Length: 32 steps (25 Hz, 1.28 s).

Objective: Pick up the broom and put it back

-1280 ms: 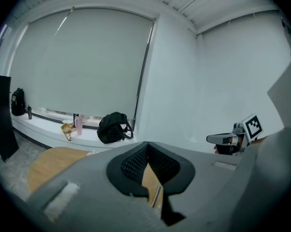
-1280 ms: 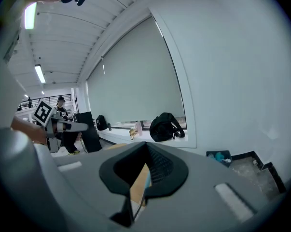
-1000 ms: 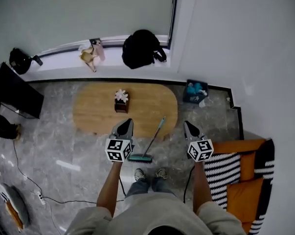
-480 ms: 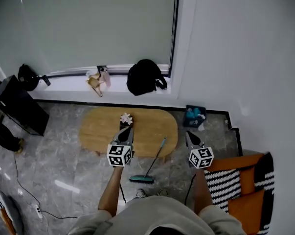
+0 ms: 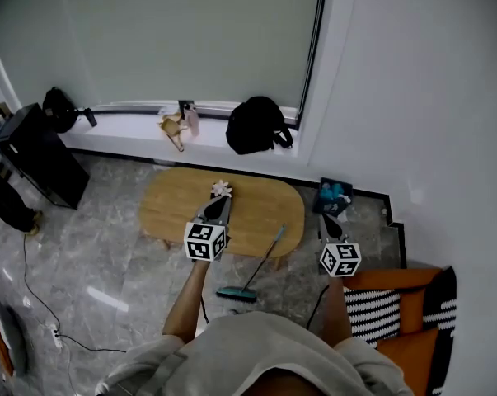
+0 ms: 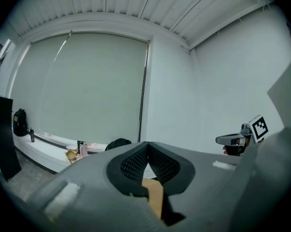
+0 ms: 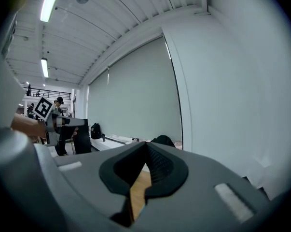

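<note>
Both my forearms reach forward from my body, side by side and well apart, and each hand carries one gripper, pointing nearly level. My left gripper [image 5: 221, 199] has its jaws pressed together with nothing between them. My right gripper [image 5: 327, 223] is the same, jaws closed and empty.

Below and between the two grippers stands the one broom [image 5: 260, 262]. Its teal head is on the grey floor [image 5: 108, 254] just ahead of me, and its handle slants up and away to the near rim of the single oval wooden table [image 5: 174, 200]. Neither gripper touches it. To my right sits an orange seat with black-and-white stripes [image 5: 388, 299]. A cable [image 5: 34, 295] trails over the floor to my left.

On the table, a small flower ornament [image 5: 222, 188] is partly covered by my left gripper. Beyond the table, a blue box [image 5: 334, 195] sits by the wall and a black cabinet [image 5: 38, 151] stands far left. Two black bags rest on the window ledge [image 5: 133, 126]: a backpack [image 5: 256, 126] and a smaller bag [image 5: 58, 108].
</note>
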Available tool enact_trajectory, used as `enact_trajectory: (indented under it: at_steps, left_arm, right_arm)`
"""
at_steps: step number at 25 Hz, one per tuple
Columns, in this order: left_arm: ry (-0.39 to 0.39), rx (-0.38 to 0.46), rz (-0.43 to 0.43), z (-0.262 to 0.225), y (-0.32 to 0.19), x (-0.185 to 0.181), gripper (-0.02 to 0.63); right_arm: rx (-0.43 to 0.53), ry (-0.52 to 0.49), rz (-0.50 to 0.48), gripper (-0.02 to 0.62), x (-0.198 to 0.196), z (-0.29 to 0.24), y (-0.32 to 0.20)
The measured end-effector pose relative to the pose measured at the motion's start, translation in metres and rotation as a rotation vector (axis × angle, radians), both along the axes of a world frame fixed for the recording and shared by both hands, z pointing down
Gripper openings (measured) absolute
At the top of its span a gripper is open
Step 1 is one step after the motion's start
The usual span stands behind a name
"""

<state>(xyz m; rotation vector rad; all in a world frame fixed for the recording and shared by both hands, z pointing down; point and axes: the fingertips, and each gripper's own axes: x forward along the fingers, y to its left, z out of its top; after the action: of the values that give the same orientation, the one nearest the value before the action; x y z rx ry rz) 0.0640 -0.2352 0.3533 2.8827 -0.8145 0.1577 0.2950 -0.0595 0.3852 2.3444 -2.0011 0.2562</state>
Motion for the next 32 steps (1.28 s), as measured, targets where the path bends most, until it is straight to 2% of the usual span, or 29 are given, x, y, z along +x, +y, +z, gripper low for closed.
enact_trajectory:
  at_steps: [32]
  left_arm:
    - [-0.020,-0.016,0.013,0.005,-0.017,0.006,0.003]
  right_arm:
    - [-0.033,0.024,-0.009,0.000,0.003,-0.001,-0.022]
